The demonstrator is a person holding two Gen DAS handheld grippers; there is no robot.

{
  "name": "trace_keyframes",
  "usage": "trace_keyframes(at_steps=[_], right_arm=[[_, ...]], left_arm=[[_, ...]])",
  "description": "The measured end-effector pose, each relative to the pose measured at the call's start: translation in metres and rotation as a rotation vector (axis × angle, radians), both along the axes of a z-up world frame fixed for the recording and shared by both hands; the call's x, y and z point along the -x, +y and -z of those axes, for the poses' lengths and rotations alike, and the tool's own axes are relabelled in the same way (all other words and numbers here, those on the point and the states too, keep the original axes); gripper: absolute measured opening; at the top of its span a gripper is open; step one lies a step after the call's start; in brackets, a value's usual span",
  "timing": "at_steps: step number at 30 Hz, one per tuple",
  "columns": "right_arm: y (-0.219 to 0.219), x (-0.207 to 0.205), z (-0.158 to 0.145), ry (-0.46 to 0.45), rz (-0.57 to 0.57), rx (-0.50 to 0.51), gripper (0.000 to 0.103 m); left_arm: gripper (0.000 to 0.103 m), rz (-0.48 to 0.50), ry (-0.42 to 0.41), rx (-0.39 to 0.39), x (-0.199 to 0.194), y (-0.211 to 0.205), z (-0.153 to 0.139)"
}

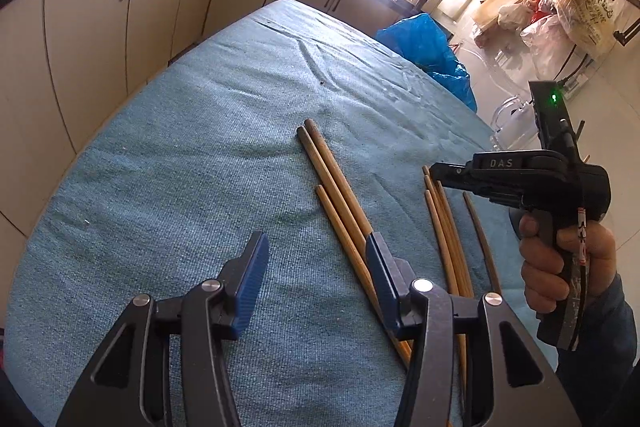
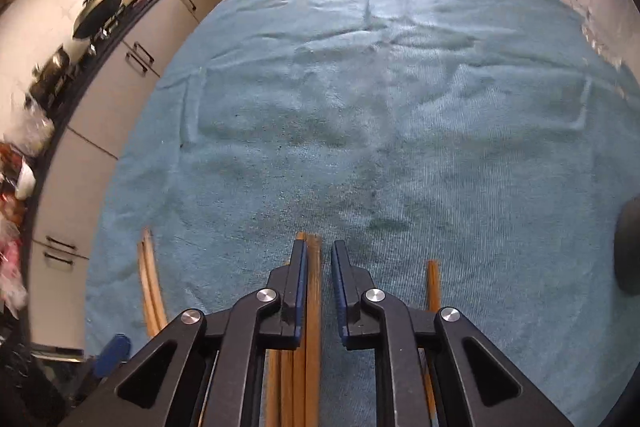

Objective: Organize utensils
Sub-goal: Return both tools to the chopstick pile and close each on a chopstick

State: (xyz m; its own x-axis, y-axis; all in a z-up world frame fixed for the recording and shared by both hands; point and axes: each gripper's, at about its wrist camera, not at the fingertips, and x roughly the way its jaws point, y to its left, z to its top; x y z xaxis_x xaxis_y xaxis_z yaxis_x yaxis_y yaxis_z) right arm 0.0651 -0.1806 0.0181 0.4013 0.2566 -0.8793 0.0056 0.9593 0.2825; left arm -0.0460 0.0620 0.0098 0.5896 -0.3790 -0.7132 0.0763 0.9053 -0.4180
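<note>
1. Chopsticks (image 1: 340,195) lie on a counter covered with a blue-green cloth (image 1: 180,155), in 2 loose groups plus 1 single stick.
2. The nearer group of 3 chopsticks runs from mid-cloth toward the left gripper (image 1: 316,267), passing under its right jaw.
3. The left gripper hovers over the cloth with jaws spread apart, nothing between them; the chopsticks sit beside and below the right jaw, not gripped.
4. A second bundle of chopsticks (image 1: 444,227) lies just to the right, with 1 darker chopstick (image 1: 480,231) a little apart on its far side.
5. The right gripper (image 2: 320,291) points steeply down over that second bundle (image 2: 314,291). Its jaws are drawn close together, with a narrow gap left; 1 stick stands in the gap against the left jaw, while the right jaw looks clear of it. No grip is visible.
6. A person's hand (image 1: 568,259) holds the right gripper's handle, with a dark sleeve below.
7. A blue plastic bag (image 1: 428,47) sits past the far edge of the counter, and cream cabinets (image 1: 100,39) run along the left.
</note>
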Motion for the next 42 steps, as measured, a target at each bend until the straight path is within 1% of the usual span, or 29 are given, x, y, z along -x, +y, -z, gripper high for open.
trace_keyframes(at_steps=[2, 4, 7, 9, 11, 12, 14, 16, 18, 20, 22, 23, 25, 26, 29, 31, 32, 35, 36, 40, 42], right_arm=[[0.004, 0.001, -0.001, -0.004, -0.005, 0.043, 0.008], [0.005, 0.002, -0.001, 0.000, -0.023, 0.065, 0.008], [-0.006, 0.011, -0.002, 0.000, -0.026, 0.095, 0.007], [-0.017, 0.019, -0.002, -0.013, -0.017, 0.076, 0.007], [-0.027, 0.027, -0.004, -0.019, -0.004, 0.039, 0.007], [-0.032, 0.032, -0.008, -0.034, 0.002, 0.010, 0.007], [-0.039, 0.043, -0.019, -0.075, 0.005, -0.036, 0.007], [-0.042, 0.055, -0.032, -0.121, 0.007, -0.059, 0.007], [-0.044, 0.066, -0.048, -0.182, 0.002, -0.074, 0.007], [-0.048, 0.079, -0.064, -0.234, -0.001, -0.074, 0.008], [-0.052, 0.089, -0.071, -0.257, -0.001, -0.083, 0.008], [-0.054, 0.093, -0.075, -0.266, -0.002, -0.087, 0.008], [-0.056, 0.100, -0.078, -0.276, -0.001, -0.097, 0.008], [-0.058, 0.103, -0.078, -0.277, -0.002, -0.102, 0.008], [-0.062, 0.109, -0.078, -0.276, -0.010, -0.110, 0.008], [-0.064, 0.112, -0.078, -0.274, -0.013, -0.122, 0.008], [-0.064, 0.112, -0.078, -0.275, -0.016, -0.125, 0.008], [-0.067, 0.115, -0.080, -0.283, -0.017, -0.133, 0.008], [-0.068, 0.116, -0.080, -0.285, -0.016, -0.134, 0.008], [-0.070, 0.120, -0.081, -0.289, -0.011, -0.140, 0.008], [-0.071, 0.119, -0.080, -0.289, -0.010, -0.144, 0.008]], left_arm=[[0.049, -0.002, 0.000, -0.002, 0.000, -0.001, 0.000], [0.049, -0.002, 0.001, -0.011, 0.001, -0.003, 0.000], [0.049, -0.005, 0.020, -0.037, -0.002, -0.006, -0.002], [0.049, -0.001, 0.054, -0.030, -0.008, -0.006, -0.004], [0.049, -0.002, 0.103, 0.015, -0.020, -0.003, -0.007], [0.049, -0.001, 0.120, 0.023, -0.024, -0.003, -0.007], [0.044, -0.001, 0.149, 0.012, -0.040, -0.006, -0.012], [0.029, -0.004, 0.161, 0.006, -0.050, -0.011, -0.016], [0.028, 0.021, 0.174, 0.019, -0.059, -0.020, -0.022], [0.024, 0.065, 0.186, 0.024, -0.068, -0.034, -0.026], [0.019, 0.056, 0.195, -0.021, -0.076, -0.041, -0.027], [0.018, 0.049, 0.213, -0.033, -0.081, -0.042, -0.025], [0.014, 0.028, 0.235, -0.033, -0.087, -0.038, -0.022], [0.014, 0.000, 0.250, -0.053, -0.092, -0.034, -0.021], [0.012, -0.027, 0.256, -0.050, -0.098, -0.025, -0.021], [0.010, -0.056, 0.273, -0.056, -0.102, -0.020, -0.019], [0.009, -0.051, 0.278, -0.052, -0.104, -0.020, -0.018], [0.007, -0.069, 0.299, -0.085, -0.108, -0.020, -0.013], [0.004, -0.075, 0.312, -0.092, -0.108, -0.021, -0.012], [0.004, -0.094, 0.294, -0.131, -0.102, -0.022, -0.020], [0.004, -0.094, 0.284, -0.131, -0.099, -0.021, -0.025]])
